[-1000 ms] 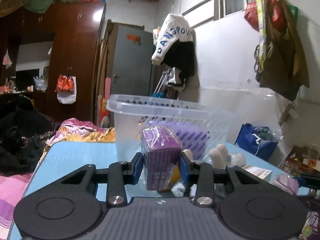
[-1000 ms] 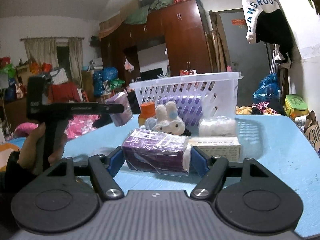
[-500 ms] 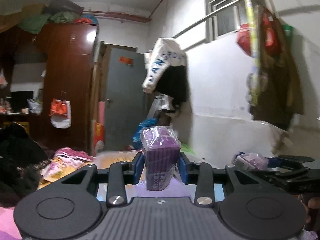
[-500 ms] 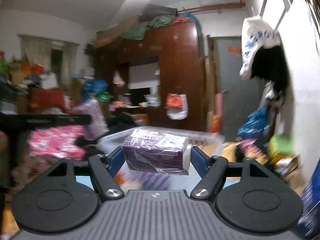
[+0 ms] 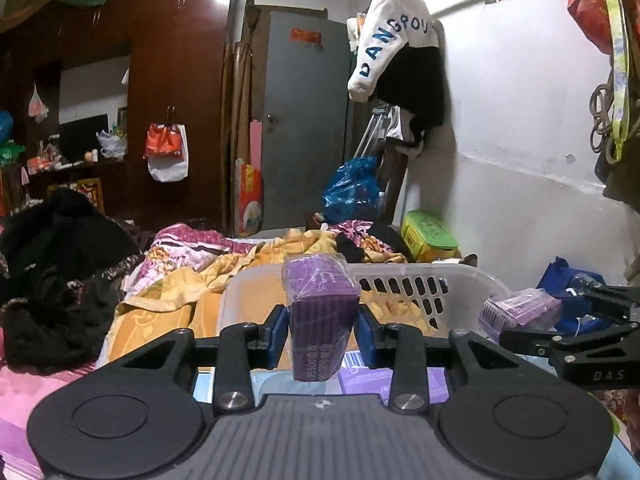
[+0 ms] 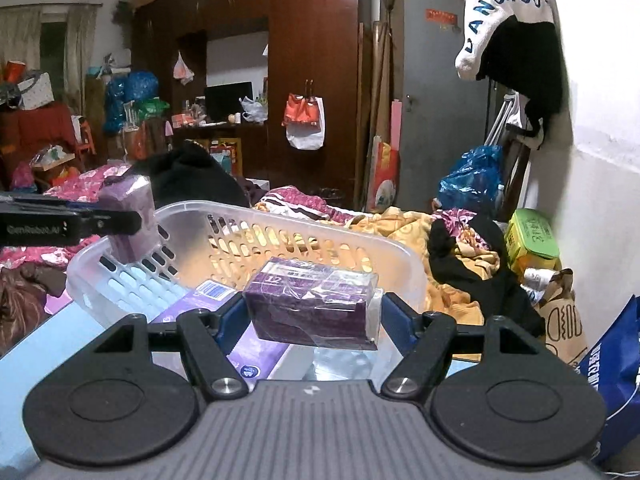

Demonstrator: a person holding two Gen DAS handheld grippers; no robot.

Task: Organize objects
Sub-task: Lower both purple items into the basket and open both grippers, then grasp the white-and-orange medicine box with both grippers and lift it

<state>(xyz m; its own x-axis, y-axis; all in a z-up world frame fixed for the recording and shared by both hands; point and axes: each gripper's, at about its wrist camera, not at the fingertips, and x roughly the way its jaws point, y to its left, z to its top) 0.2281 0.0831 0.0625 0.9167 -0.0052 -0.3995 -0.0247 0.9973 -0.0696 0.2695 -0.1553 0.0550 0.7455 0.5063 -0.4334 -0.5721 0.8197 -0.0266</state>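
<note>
My left gripper (image 5: 322,334) is shut on an upright purple box (image 5: 320,312) wrapped in clear film, held above the near rim of the white slotted basket (image 5: 404,280). My right gripper (image 6: 312,316) is shut on a flat purple wrapped pack (image 6: 312,300), held over the same basket (image 6: 280,240). A purple-and-white box (image 6: 208,304) lies inside the basket under it. In the right wrist view the left gripper (image 6: 72,224) and its box (image 6: 130,216) hang over the basket's left rim. In the left wrist view the right gripper (image 5: 568,344) holds its pack (image 5: 520,308) at the right.
The basket stands on a light blue table (image 6: 36,344). Behind it lies a heap of orange and pink bedding (image 6: 400,224) with black clothes (image 6: 472,256). A green-lidded box (image 6: 532,236) and a blue bag (image 6: 616,368) sit by the white wall at the right.
Both grippers rose from table level with their boxes and moved forward over the basket's open top. The small things in front of the basket have dropped out of view.
</note>
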